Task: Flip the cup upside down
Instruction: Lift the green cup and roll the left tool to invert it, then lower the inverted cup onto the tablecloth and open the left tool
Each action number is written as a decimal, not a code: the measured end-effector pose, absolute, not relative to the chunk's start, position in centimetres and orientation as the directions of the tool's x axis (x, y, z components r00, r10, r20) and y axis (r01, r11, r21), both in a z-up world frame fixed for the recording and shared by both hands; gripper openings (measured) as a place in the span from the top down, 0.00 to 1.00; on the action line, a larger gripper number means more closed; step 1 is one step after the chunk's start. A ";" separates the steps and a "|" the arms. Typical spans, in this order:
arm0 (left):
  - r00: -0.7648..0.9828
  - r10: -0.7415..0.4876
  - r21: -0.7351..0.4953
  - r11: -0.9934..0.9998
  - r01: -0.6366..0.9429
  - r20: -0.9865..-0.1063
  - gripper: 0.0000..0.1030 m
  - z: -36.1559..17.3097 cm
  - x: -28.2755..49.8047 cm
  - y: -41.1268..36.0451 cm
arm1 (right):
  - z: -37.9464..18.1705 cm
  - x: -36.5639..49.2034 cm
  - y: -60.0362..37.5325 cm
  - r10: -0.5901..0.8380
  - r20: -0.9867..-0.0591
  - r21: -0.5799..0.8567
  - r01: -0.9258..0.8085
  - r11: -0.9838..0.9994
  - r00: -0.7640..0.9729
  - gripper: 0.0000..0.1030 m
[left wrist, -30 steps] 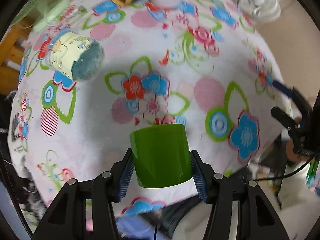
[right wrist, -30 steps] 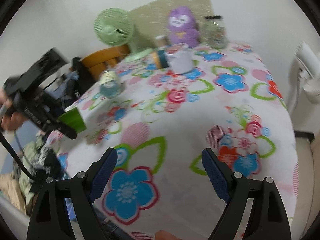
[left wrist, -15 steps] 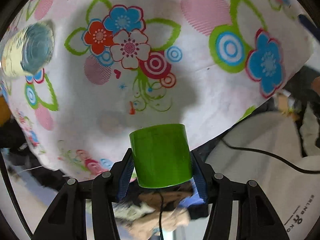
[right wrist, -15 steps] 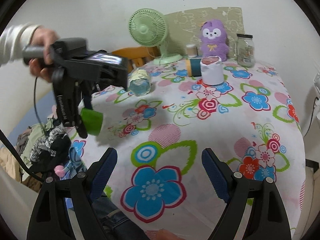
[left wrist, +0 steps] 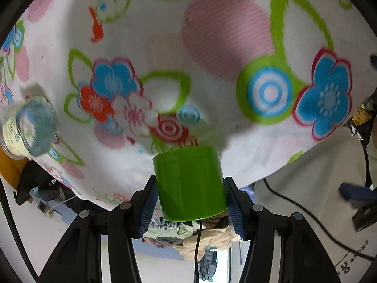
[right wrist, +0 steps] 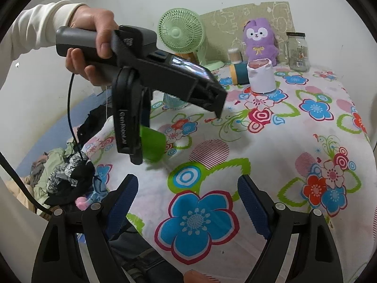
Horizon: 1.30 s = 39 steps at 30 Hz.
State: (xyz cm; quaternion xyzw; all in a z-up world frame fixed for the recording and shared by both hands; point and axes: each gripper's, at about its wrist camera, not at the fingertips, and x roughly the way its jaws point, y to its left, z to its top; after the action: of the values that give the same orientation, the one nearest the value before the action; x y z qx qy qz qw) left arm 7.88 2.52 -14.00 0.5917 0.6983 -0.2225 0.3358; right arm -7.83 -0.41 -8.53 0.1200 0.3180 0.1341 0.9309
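One floral cloth [right wrist: 271,146], white with big blue, red and pink flowers and green loops, covers the whole bench and drapes softly over its near edge. At the far end stand a mint-green ribbed fan [right wrist: 180,31], a fuzzy purple plush toy [right wrist: 259,39], a clear glass jar [right wrist: 297,48] with a dark lid and a white paper-wrapped cylinder [right wrist: 261,76]. Nearer the left edge sits a labelled jar [left wrist: 26,132], blurred in the left wrist view.

The left tool [left wrist: 189,195], black with ridged blue pads, is clamped on the smooth, glossy green plastic cup [left wrist: 188,184], one pad on each side of its round wall. The cup hangs in the air above the bench's near-left corner, not touching the cloth. In the right wrist view the cup [right wrist: 152,145] is tilted, its long axis slanting down toward the cloth; which end is the mouth I cannot tell.

The right tool [right wrist: 187,202] hovers over a blue flower, pads wide apart and gripping nothing.
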 end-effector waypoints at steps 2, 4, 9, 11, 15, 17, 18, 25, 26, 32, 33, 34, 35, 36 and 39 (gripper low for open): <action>-0.070 0.668 0.093 0.206 0.974 -0.741 0.29 -14.0 7.9 2.1 | -8.4 -7.7 -0.5 0.327 -0.556 0.311 -0.174 0.934 0.765 0.14; -0.043 0.658 0.115 0.196 0.974 -0.752 0.18 -14.0 7.9 2.0 | -8.4 -7.6 -0.6 0.328 -0.554 0.313 -0.174 0.934 0.765 0.14; -0.042 0.647 0.114 0.197 0.974 -0.761 0.18 -14.4 8.3 1.3 | -8.4 -7.5 -0.6 0.328 -0.555 0.311 -0.174 0.934 0.764 0.15; -0.036 0.640 0.112 0.189 0.976 -0.767 0.17 -14.4 8.5 1.5 | -8.3 -7.3 -0.5 0.325 -0.559 0.310 -0.172 0.935 0.763 0.14; -0.036 0.616 0.108 0.195 0.975 -0.787 0.13 -14.0 8.5 1.8 | -8.2 -6.8 -0.6 0.314 -0.567 0.307 -0.158 0.939 0.762 0.14; -0.039 0.596 0.104 0.204 0.973 -0.802 0.10 -13.6 8.7 1.8 | -8.1 -6.3 -0.7 0.300 -0.573 0.304 -0.143 0.942 0.762 0.14; -0.041 0.582 0.102 0.211 0.972 -0.812 0.07 -13.3 8.9 2.0 | -8.1 -6.2 -0.7 0.293 -0.577 0.302 -0.134 0.944 0.762 0.14; -0.021 0.481 0.113 0.249 0.962 -0.876 0.04 -11.3 9.9 3.5 | -7.9 -4.9 -0.9 0.253 -0.606 0.293 -0.084 0.952 0.755 0.14; -0.014 0.462 0.119 0.256 0.959 -0.887 0.04 -10.9 10.0 3.7 | -7.8 -4.7 -0.8 0.245 -0.612 0.287 -0.078 0.955 0.752 0.14; 0.007 0.364 0.123 0.297 0.947 -0.931 0.04 -9.0 9.8 4.3 | -7.4 -3.7 0.0 0.206 -0.629 0.252 -0.054 0.966 0.750 0.06; 0.008 0.343 0.120 0.307 0.944 -0.939 0.04 -8.6 9.8 4.6 | -7.2 -3.5 0.1 0.203 -0.629 0.250 -0.052 0.967 0.750 0.06; 0.010 0.331 0.120 0.312 0.942 -0.944 0.04 -8.4 9.8 4.8 | -7.1 -3.3 0.3 0.197 -0.630 0.247 -0.046 0.968 0.751 0.06; 0.014 0.319 0.120 0.318 0.940 -0.948 0.04 -8.2 9.8 5.0 | -7.0 -3.2 0.4 0.194 -0.631 0.245 -0.044 0.968 0.751 0.06; 0.020 0.303 0.123 0.325 0.938 -0.953 0.04 -8.0 9.9 5.3 | -6.8 -3.0 0.5 0.190 -0.632 0.244 -0.040 0.969 0.751 0.06; 0.037 0.261 0.130 0.349 0.928 -0.965 0.04 -7.5 10.1 6.2 | -6.5 -2.7 0.8 0.182 -0.634 0.239 -0.034 0.970 0.751 0.06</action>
State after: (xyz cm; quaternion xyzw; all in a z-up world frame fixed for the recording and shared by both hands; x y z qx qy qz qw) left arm 10.14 6.21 -7.48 0.4787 0.6206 -0.3101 0.5381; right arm -2.69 0.79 -6.49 0.1069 0.3478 0.0582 0.9296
